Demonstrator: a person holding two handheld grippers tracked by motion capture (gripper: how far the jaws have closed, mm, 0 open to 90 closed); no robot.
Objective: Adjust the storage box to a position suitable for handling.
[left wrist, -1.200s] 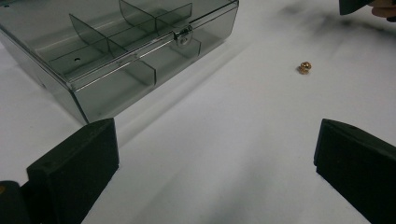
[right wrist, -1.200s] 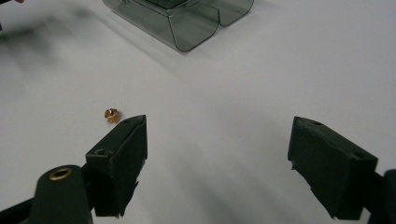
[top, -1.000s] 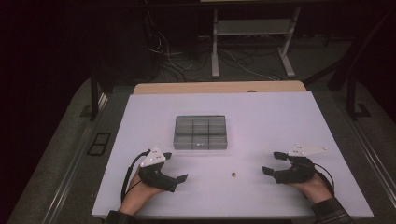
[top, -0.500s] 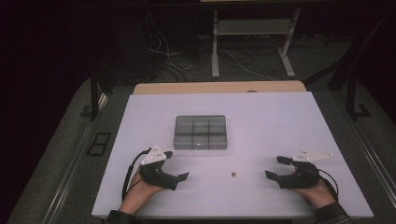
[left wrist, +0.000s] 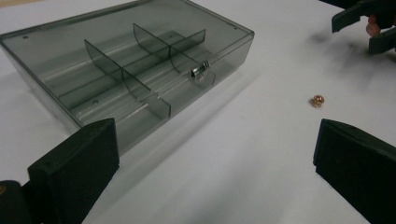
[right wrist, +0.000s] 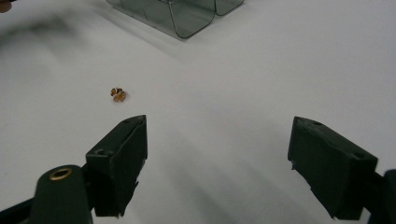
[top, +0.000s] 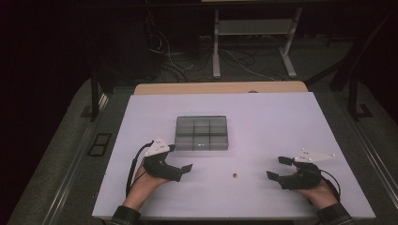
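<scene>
Brass nut (top: 234,176) lies between both grippers' fingers (top: 187,168) (untouched).

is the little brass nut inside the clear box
No, the brass nut lies on the bare white table, in front of the closed clear box and apart from it.

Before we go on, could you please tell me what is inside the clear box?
The box is closed, latch fastened. Through its lid I see dividers and bare compartments; nothing in them. The far compartments are too dim to be sure of.
</scene>
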